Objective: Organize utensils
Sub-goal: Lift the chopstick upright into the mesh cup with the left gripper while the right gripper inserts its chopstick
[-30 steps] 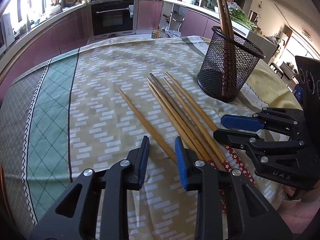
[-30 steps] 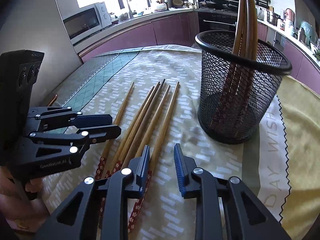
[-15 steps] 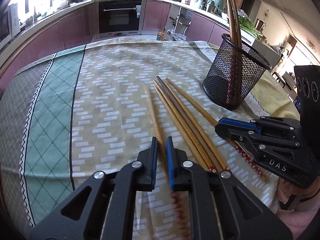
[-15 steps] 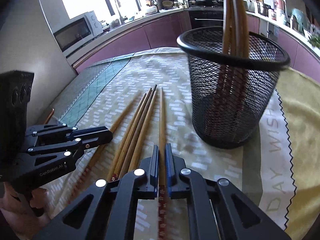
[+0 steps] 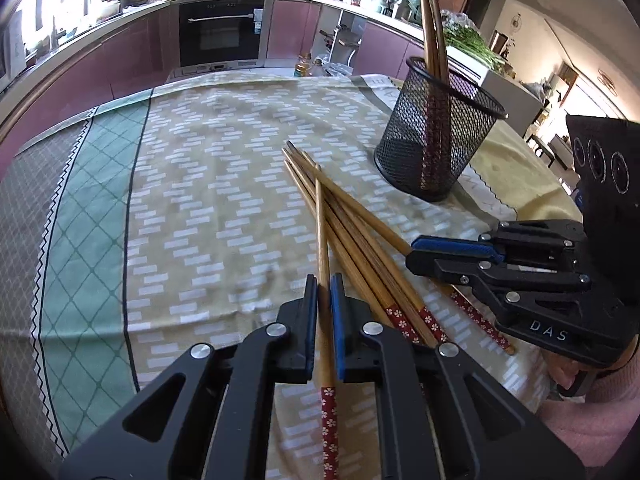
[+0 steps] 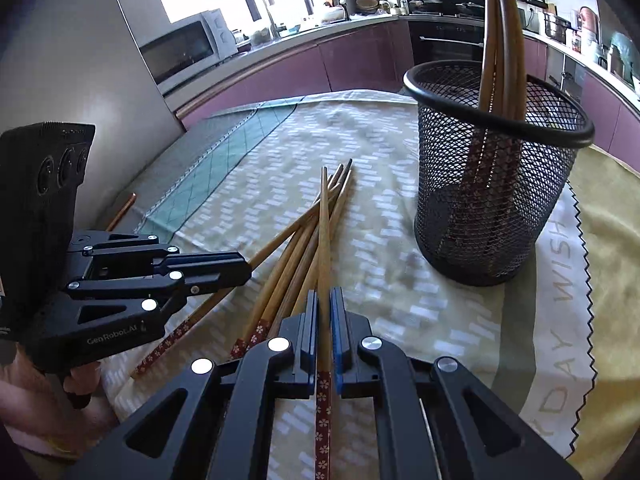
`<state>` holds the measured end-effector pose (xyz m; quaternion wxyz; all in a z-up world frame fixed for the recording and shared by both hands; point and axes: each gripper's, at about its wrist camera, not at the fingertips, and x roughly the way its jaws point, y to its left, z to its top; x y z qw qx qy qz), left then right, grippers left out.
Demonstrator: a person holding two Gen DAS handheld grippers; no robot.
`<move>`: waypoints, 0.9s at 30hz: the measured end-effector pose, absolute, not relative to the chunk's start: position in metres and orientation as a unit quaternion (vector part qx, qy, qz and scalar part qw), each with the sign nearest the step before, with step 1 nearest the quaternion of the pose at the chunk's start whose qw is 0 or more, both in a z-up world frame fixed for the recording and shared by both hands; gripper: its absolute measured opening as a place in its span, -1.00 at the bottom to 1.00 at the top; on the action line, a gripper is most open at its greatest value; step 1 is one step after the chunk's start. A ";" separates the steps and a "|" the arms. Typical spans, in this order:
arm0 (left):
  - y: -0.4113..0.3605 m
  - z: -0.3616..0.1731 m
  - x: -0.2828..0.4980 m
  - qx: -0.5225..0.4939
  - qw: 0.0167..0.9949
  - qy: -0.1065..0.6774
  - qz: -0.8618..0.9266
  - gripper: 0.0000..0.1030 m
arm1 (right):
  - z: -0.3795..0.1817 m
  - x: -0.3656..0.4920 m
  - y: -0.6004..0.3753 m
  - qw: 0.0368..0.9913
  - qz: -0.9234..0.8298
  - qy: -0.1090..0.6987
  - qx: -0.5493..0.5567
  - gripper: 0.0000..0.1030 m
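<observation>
Both grippers are clamped now. The left gripper (image 5: 324,280) has its black and blue jaws pinching one wooden chopstick with a red floral handle (image 5: 322,240), the shaft running up between the pads and its tip crossing over the loose pile. The right gripper (image 6: 325,295) pinches a second wooden chopstick with a red floral end (image 6: 324,232) the same way, shaft straight ahead between its pads. Between the two lies the bundle of remaining wooden chopsticks (image 5: 356,232) on the yellow patterned tablecloth with a green diamond border (image 5: 200,184), fanned out and touching one another (handles toward the near edge, tips toward the far side). The black wire-mesh cup (image 6: 496,184) stands upright at the far right, near the pile but apart from it, with several chopsticks already standing in it (image 6: 500,40), leaning against its rim.
</observation>
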<state>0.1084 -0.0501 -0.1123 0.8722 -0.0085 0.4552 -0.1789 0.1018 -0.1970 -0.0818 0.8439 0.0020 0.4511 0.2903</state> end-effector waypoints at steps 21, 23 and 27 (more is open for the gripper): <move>-0.049 -0.081 0.118 -0.023 0.876 0.430 -0.215 -0.85 | -0.042 0.102 -0.222 0.870 0.289 0.398 0.020 -0.89; -0.048 -0.067 0.115 -0.030 0.880 0.416 -0.228 -0.85 | -0.032 0.099 -0.228 0.877 0.287 0.384 0.025 -0.89; -0.046 -0.043 0.111 -0.043 0.884 0.392 -0.251 -0.86 | -0.016 0.094 -0.239 0.888 0.285 0.359 0.040 -0.89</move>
